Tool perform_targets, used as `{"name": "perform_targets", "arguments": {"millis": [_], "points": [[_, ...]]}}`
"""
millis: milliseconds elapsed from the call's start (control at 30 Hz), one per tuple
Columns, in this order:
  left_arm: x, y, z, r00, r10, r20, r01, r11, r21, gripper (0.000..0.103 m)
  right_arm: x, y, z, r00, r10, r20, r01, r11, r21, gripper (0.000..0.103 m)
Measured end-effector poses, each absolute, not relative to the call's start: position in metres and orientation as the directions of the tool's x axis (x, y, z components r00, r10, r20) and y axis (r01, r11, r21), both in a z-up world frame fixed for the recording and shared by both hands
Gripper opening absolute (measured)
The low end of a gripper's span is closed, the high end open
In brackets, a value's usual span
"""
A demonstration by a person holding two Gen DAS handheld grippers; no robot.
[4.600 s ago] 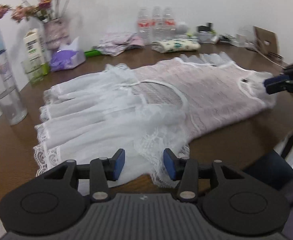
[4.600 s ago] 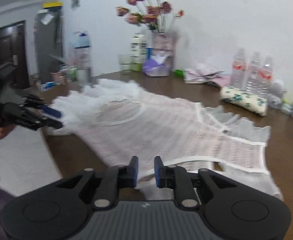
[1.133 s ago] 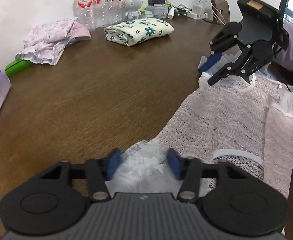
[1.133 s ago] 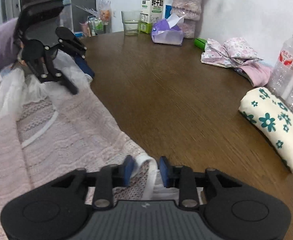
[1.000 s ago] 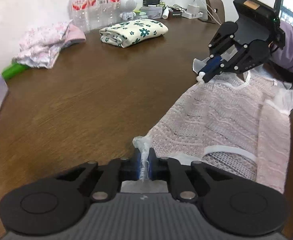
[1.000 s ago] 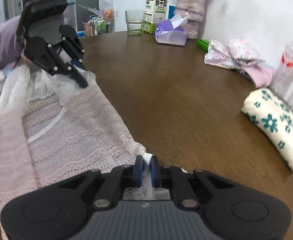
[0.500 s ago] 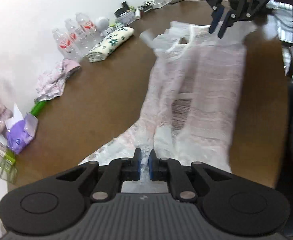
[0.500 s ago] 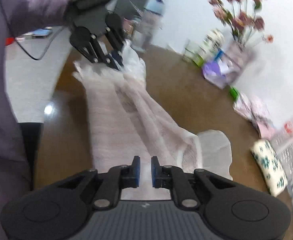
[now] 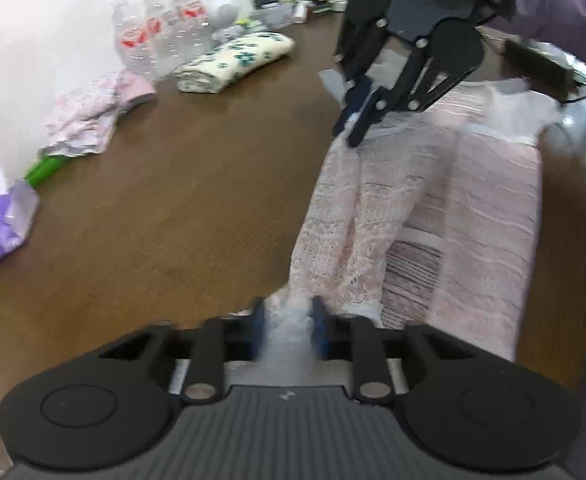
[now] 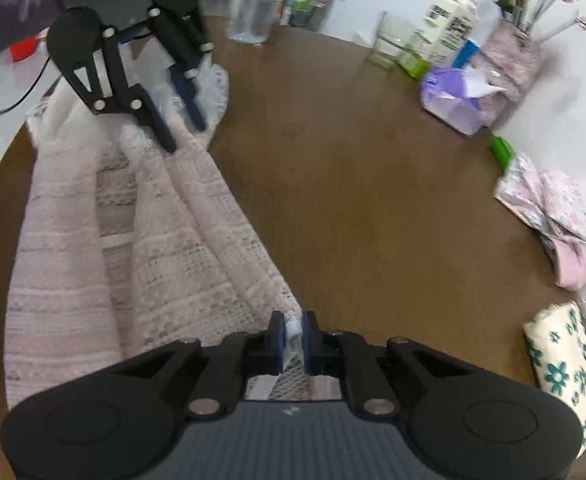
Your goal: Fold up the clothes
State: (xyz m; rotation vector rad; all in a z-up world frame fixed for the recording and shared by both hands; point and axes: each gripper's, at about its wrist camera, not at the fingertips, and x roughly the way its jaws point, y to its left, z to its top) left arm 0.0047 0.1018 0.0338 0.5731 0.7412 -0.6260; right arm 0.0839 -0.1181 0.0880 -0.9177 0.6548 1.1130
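The pink lace dress (image 9: 445,216) lay lengthwise along the near edge of the brown table (image 9: 165,208), its far long side lifted and gathered into a ridge between my two tools. My left gripper (image 9: 287,330) had its jaws easing apart, white frill bunched between the blue pads; whether they pressed it I couldn't quite tell through the blur. My right gripper (image 10: 293,336) was closing, pinching the dress's white-trimmed edge. Beyond lay a floral folded cloth (image 9: 237,60), water bottles (image 9: 161,36), crumpled pink garments (image 10: 553,216) and a purple tissue pack (image 10: 453,96).
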Motion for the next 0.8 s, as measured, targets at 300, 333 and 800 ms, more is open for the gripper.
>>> {"name": "perform_targets", "arguments": {"millis": [300, 333, 800], "points": [[-0.008, 0.085, 0.075, 0.755, -0.35, -0.554, 0.585, 0.74, 0.33, 0.06, 0.031, -0.16, 0.116, 0.536, 0.544, -0.646, -0.844, 0.324, -0.428, 0.007], [-0.014, 0.081, 0.073, 0.726, -0.37, -0.579, 0.627, 0.701, 0.339, 0.06, 0.018, -0.162, 0.115, 0.536, 0.55, -0.64, -0.843, 0.31, -0.44, 0.007], [-0.004, 0.084, 0.081, 0.713, -0.372, -0.595, 0.526, 0.844, 0.103, 0.047, -0.035, -0.178, 0.105, 0.458, 0.6, -0.657, -0.879, 0.417, -0.232, 0.012]]}}
